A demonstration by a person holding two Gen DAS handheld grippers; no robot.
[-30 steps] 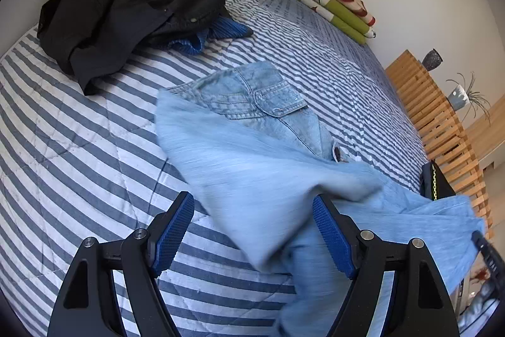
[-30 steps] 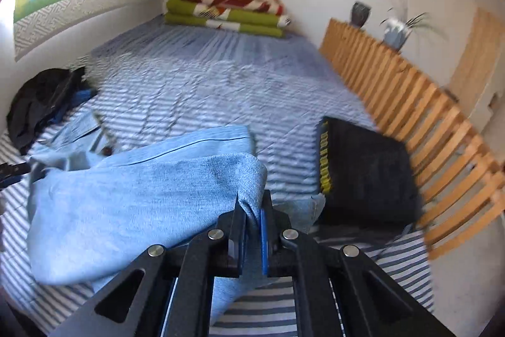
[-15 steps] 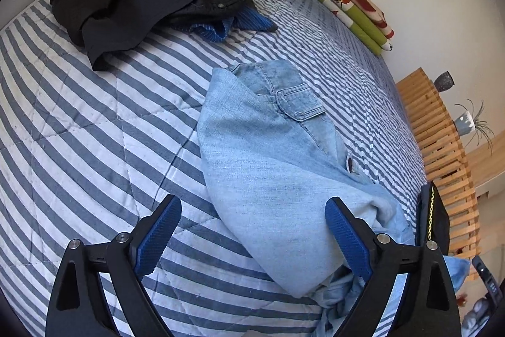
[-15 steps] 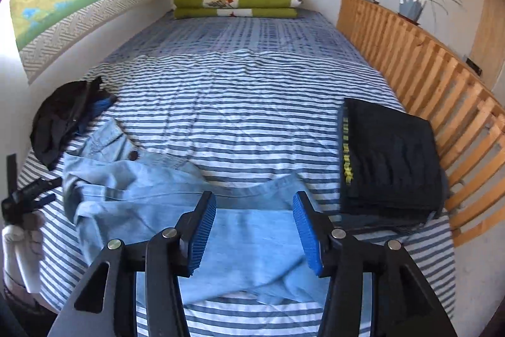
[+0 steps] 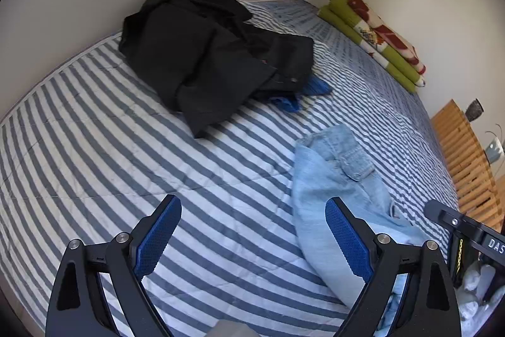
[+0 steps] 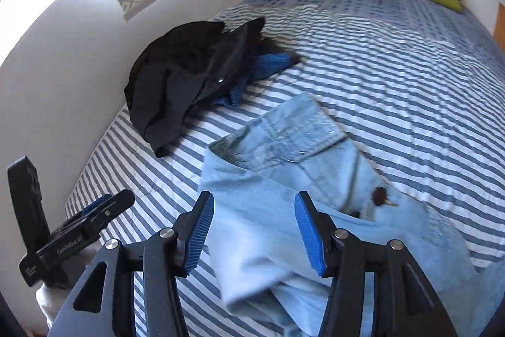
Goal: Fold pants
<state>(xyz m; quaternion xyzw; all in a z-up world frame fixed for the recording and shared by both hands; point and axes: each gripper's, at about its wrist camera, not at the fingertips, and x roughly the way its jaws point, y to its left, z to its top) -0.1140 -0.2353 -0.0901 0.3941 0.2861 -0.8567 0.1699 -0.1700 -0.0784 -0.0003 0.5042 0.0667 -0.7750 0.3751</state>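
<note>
Beneath both hand-held grippers spreads the bed [image 5: 94,147], its blue-and-white striped cover filling most of each view. Ahead of the left hand-held gripper [image 5: 252,237], slightly to its left, a heap of black clothing [image 5: 202,59] lies against the wall with a bit of bright blue fabric [image 5: 312,87] poking out from under its right edge. Far ahead and to the right, at the head of the bed, sits a stack of folded green and red blankets [image 5: 375,33]. To the right of that gripper, the light blue jeans [image 5: 334,179] lie roughly folded on the cover, pocket flap uppermost, their near end passing behind the right finger. Its jaws stand wide apart with nothing between them, only striped cover.

The right hand-held gripper [image 6: 254,234] hovers directly over the near part of the jeans [image 6: 284,179], jaws likewise spread wide and gripping nothing; whether the fingertips touch the denim is hard to tell from this angle. A small brown spot [image 6: 378,195], possibly a button, shows just right of its right finger. Further right in the left wrist view runs a wooden slatted rail [image 5: 464,153].
</note>
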